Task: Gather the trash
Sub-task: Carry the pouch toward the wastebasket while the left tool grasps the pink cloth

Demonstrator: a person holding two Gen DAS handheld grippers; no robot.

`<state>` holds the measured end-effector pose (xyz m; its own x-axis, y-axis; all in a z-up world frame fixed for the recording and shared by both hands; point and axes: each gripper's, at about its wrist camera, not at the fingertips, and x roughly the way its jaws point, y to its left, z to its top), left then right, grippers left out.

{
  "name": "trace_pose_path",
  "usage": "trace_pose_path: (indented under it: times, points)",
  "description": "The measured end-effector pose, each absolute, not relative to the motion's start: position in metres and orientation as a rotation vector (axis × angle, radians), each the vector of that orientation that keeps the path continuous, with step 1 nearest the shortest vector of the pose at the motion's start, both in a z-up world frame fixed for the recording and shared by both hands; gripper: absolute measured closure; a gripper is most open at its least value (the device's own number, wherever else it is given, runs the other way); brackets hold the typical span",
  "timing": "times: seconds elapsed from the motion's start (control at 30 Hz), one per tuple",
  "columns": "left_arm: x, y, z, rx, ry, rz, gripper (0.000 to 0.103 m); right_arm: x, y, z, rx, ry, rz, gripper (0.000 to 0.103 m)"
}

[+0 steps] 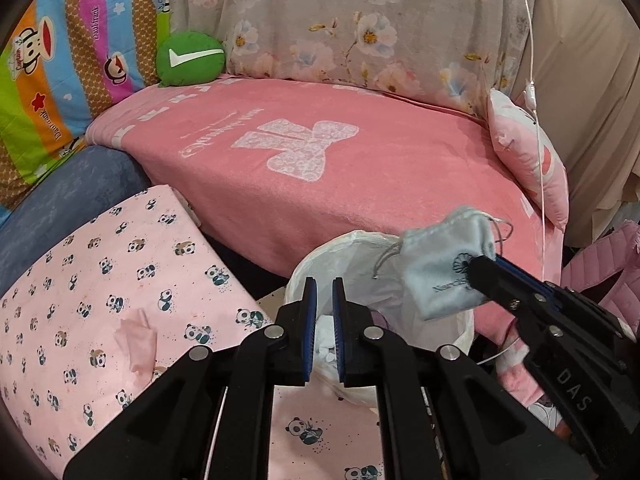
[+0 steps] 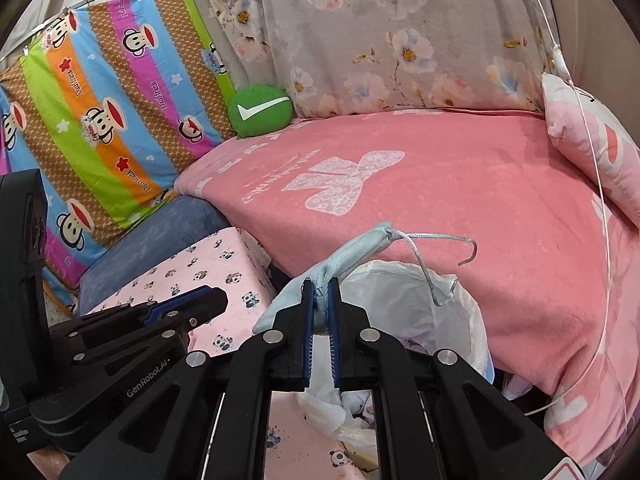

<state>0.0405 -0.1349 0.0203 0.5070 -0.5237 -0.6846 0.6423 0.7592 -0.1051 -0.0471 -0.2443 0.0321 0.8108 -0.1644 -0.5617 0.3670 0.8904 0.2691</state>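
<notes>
Holding a pale blue drawstring pouch (image 2: 344,264) over the bin, our right claw (image 2: 320,308) is clamped tight on the pouch's lower end, the two blue pads pressed into the fabric. In the right wrist view the pouch's long axis runs up and to the right, its gathered mouth pointing toward the pink blanket (image 2: 440,208) on the bed, and a silver cord (image 2: 432,240) trails from that mouth above the bin. The white-lined trash bin (image 2: 472,320) sits just below, against the bed's edge, with crumpled white paper inside. Our left claw (image 1: 324,320) grips nothing, its pads parted by a narrow gap, hanging over the bin's (image 1: 304,276) near rim beside the panda-print cloth (image 1: 100,280).
</notes>
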Motion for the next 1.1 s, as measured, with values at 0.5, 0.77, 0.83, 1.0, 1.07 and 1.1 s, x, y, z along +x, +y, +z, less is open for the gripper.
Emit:
trace_pose_path:
  times: [0.5, 0.77, 0.83, 1.0, 1.07, 1.1]
  points:
    - [0.116, -0.029, -0.074, 0.053, 0.98, -0.36, 0.045, -0.013, -0.208, -0.011, 0.4, 0.659, -0.171, 0.095]
    - [0.139, -0.016, -0.107, 0.021, 1.068, -0.357, 0.07, 0.01, -0.184, -0.029, 0.393, 0.712, -0.138, 0.095]
    - [0.14, -0.015, -0.112, 0.016, 1.083, -0.369, 0.085, 0.015, -0.18, -0.033, 0.392, 0.722, -0.135, 0.095]
    - [0.138, -0.015, -0.108, -0.004, 1.085, -0.405, 0.099, 0.021, -0.175, -0.037, 0.392, 0.733, -0.134, 0.095]
    - [0.136, -0.017, -0.102, -0.007, 1.072, -0.422, 0.1, 0.022, -0.175, -0.037, 0.394, 0.733, -0.133, 0.095]
    - [0.133, -0.019, -0.097, -0.007, 1.062, -0.433, 0.101, 0.021, -0.174, -0.037, 0.395, 0.73, -0.135, 0.095]
